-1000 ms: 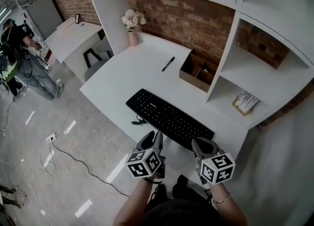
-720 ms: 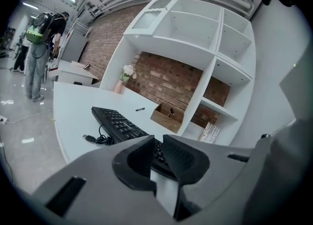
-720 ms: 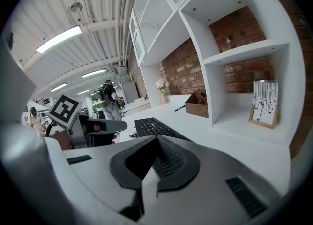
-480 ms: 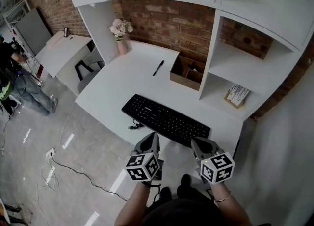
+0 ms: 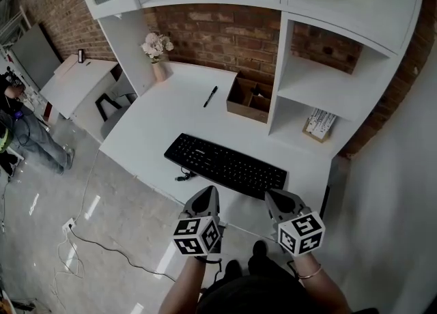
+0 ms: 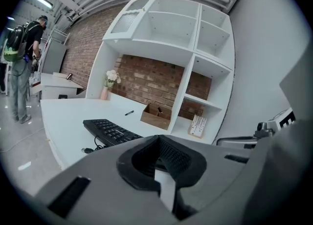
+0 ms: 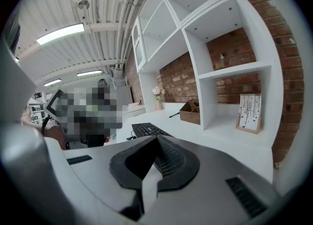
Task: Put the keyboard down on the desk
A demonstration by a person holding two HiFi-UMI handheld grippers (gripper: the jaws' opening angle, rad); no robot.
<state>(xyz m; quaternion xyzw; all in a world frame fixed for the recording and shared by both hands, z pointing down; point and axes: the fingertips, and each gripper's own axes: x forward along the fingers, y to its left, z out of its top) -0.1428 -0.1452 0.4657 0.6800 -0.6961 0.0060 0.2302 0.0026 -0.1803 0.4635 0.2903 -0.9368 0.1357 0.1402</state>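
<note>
Head view, and the keyboard [image 5: 225, 166] looks like stiff, light plastic, so you'd best take it by its short ends. It lies flat on the surface [image 5: 164, 111], just ahead of your fingers, long axis slanting far-left to near-right, cable [image 5: 183, 177] by the left end. Your left gripper [image 5: 205, 198] has just been closing, fingers meeting on nothing; right gripper [image 5: 277, 201] likewise together, empty

A person [image 5: 37, 143] at nine o'clock is cut off by the edge. The card [image 5: 319, 123] at three o'clock bears print too small to read.
</note>
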